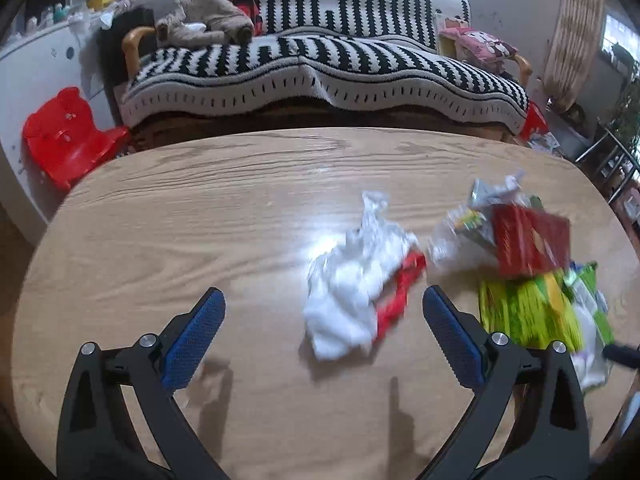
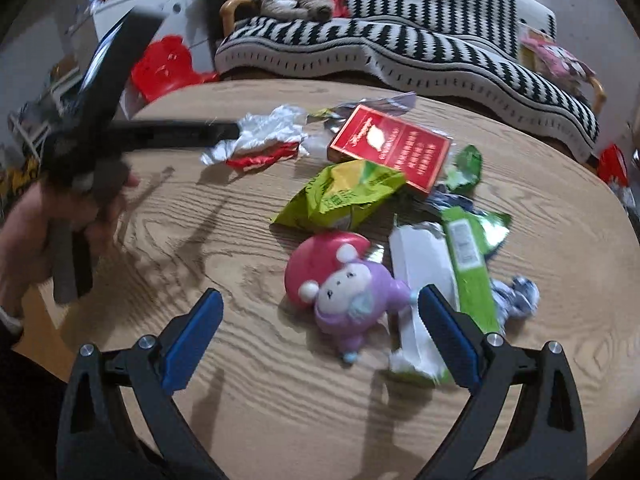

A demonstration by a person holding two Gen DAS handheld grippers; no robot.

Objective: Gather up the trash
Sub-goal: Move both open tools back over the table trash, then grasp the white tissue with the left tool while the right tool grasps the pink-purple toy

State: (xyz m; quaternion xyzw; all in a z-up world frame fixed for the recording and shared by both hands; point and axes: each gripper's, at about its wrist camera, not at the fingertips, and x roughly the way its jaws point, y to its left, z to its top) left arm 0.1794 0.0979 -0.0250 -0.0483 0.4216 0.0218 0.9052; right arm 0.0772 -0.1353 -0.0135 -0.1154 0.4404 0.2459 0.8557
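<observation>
Trash lies on a round wooden table (image 1: 180,208). My left gripper (image 1: 324,300) is open, just above the table, with a crumpled white wrapper with a red strip (image 1: 352,292) between its fingertips. The same wrapper shows in the right wrist view (image 2: 268,136), touched by the left gripper's finger (image 2: 180,130). A red box (image 1: 528,240) (image 2: 392,148), a green snack bag (image 1: 524,308) (image 2: 344,192), a white carton (image 2: 420,280) and green wrappers (image 2: 472,248) lie to the right. My right gripper (image 2: 320,304) is open over a pink-and-purple monkey toy (image 2: 344,284).
A black-and-white striped sofa (image 1: 320,64) stands behind the table. A red plastic stool (image 1: 68,136) sits on the floor at the left. A white cabinet (image 2: 160,4) stands at the back left. The table's left half (image 1: 140,240) is bare wood.
</observation>
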